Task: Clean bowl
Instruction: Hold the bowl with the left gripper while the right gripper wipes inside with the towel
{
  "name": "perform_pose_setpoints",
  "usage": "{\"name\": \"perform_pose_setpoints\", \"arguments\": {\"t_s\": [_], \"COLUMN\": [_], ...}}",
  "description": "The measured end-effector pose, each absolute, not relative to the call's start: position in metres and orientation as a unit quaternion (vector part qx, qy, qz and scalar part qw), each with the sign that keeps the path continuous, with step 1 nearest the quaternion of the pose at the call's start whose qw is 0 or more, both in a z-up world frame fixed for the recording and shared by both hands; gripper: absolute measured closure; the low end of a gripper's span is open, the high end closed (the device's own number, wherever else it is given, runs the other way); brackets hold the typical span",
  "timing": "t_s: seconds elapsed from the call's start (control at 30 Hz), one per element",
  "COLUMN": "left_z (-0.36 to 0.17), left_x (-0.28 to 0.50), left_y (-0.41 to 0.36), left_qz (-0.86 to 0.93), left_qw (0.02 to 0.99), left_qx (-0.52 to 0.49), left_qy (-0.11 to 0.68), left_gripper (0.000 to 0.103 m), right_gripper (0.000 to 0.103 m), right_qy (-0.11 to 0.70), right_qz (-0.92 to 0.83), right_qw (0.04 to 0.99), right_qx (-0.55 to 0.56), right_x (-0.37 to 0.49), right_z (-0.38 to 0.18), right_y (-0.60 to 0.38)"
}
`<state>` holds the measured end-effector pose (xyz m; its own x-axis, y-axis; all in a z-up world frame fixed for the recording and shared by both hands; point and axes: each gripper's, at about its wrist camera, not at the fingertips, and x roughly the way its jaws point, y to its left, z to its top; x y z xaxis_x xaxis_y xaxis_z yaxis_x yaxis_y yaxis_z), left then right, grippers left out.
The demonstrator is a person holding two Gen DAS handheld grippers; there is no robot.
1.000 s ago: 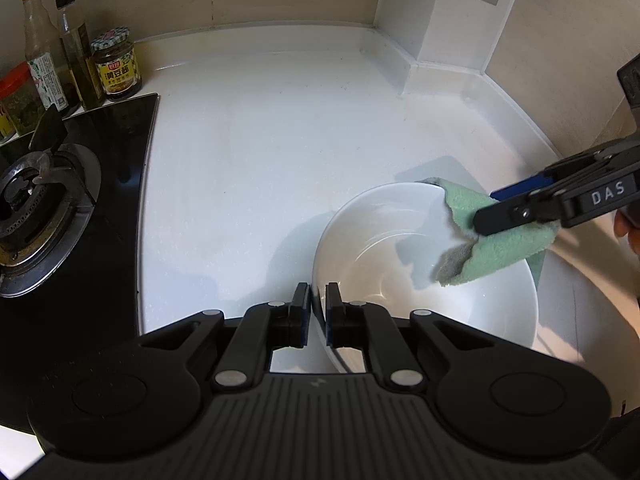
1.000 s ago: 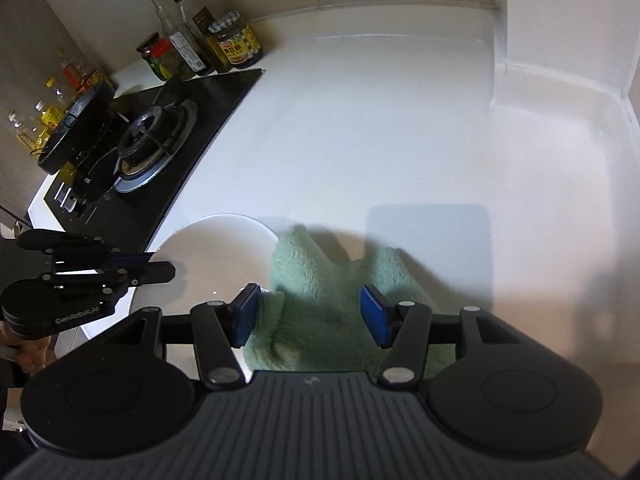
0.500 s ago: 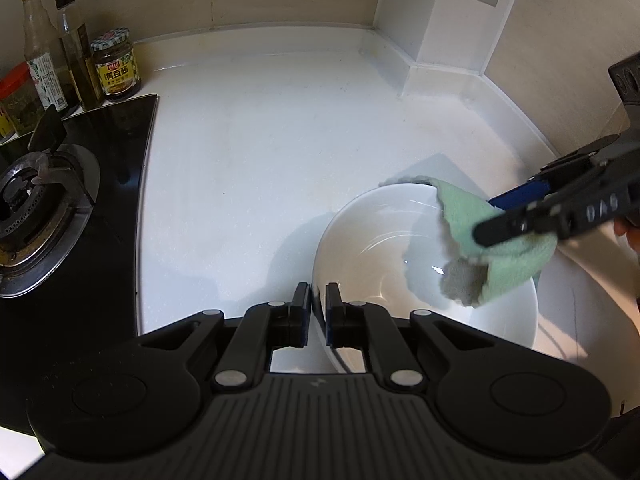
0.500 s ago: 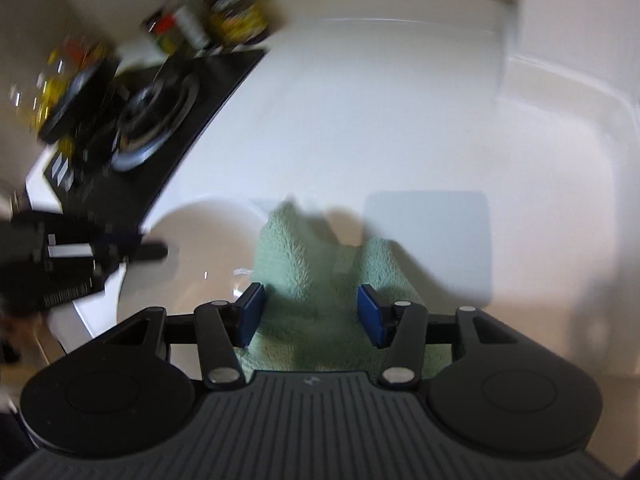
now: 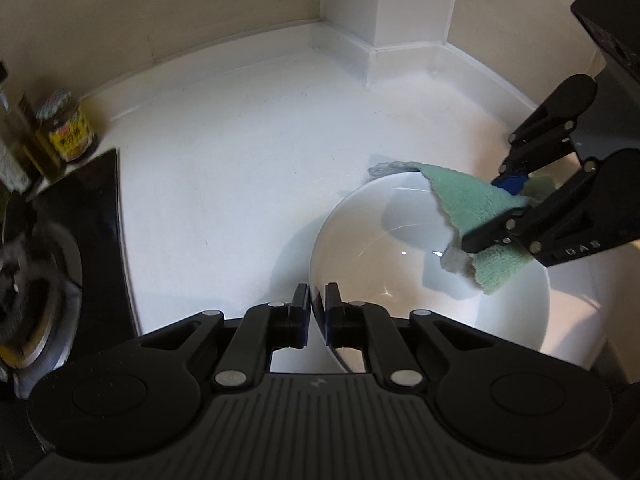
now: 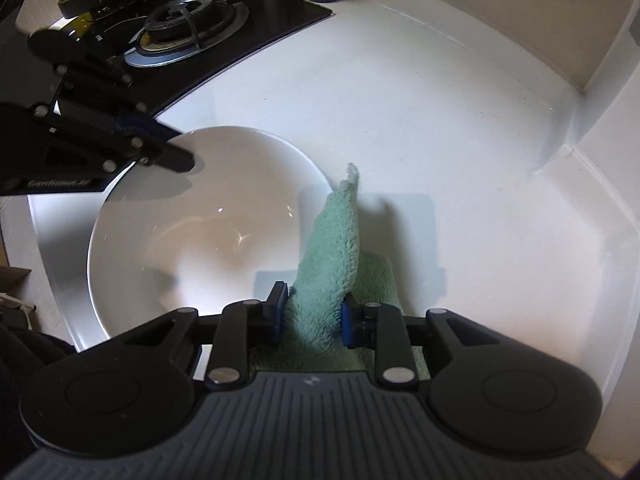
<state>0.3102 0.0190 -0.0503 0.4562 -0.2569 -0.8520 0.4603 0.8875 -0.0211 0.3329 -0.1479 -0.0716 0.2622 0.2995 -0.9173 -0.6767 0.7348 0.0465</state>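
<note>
Claw status: right claw (image 6: 312, 322) has just been closing, jaws now narrowed onto green cloth (image 6: 332, 256), pads pressing the bunched fabric on both sides. Left claw (image 5: 317, 316) is clamped tight on near rim of white bowl (image 5: 360, 248), rim wall pinched between the pads.

Landmark = bowl. Bowl sits upright on white desk (image 5: 240, 184), inside looks bare & glossy. Cloth drapes over the bowl's rim on the right-claw side: part hangs inside, part lies on desk just beside bowl. Gas hob (image 6: 188, 28) is well apart from bowl, past the left claw; sauce jar (image 5: 68, 132) & bottles stand beyond hob, at the wall.

Step in hand (est.): securing cloth ahead of the wipe; bowl already steadied. Wipe itself seems barely begun.

Next move req.: keep rim clamp firm w/ left claw; carry cloth down into bowl, press on inner wall, sweep round. Loose flap may snag on rim.
</note>
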Motion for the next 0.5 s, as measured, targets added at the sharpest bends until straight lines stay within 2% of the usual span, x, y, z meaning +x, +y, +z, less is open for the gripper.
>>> {"name": "perform_pose_setpoints", "arguments": {"t_s": [0.17,0.27,0.37,0.5], "left_z": [-0.049,-0.051,-0.054,-0.053], "left_x": [0.293,0.276,0.274,0.282], "left_y": [0.025,0.025,0.021,0.018], "left_qz": [-0.166,-0.130,-0.118,-0.159], "left_qw": [0.847,0.850,0.854,0.852], "left_qx": [0.039,-0.001,0.003,0.072], "left_qy": [0.503,0.511,0.506,0.494], "left_gripper": [0.088,0.088,0.091,0.093], "right_gripper": [0.084,0.085,0.085,0.085], "right_qy": [0.517,0.514,0.510,0.520], "right_qz": [0.298,0.283,0.275,0.303], "right_qw": [0.791,0.803,0.810,0.788], "right_qx": [-0.137,-0.105,-0.092,-0.130], "right_x": [0.335,0.335,0.333,0.335], "right_z": [-0.073,-0.074,-0.076,-0.076], "right_y": [-0.160,-0.164,-0.162,-0.153]}}
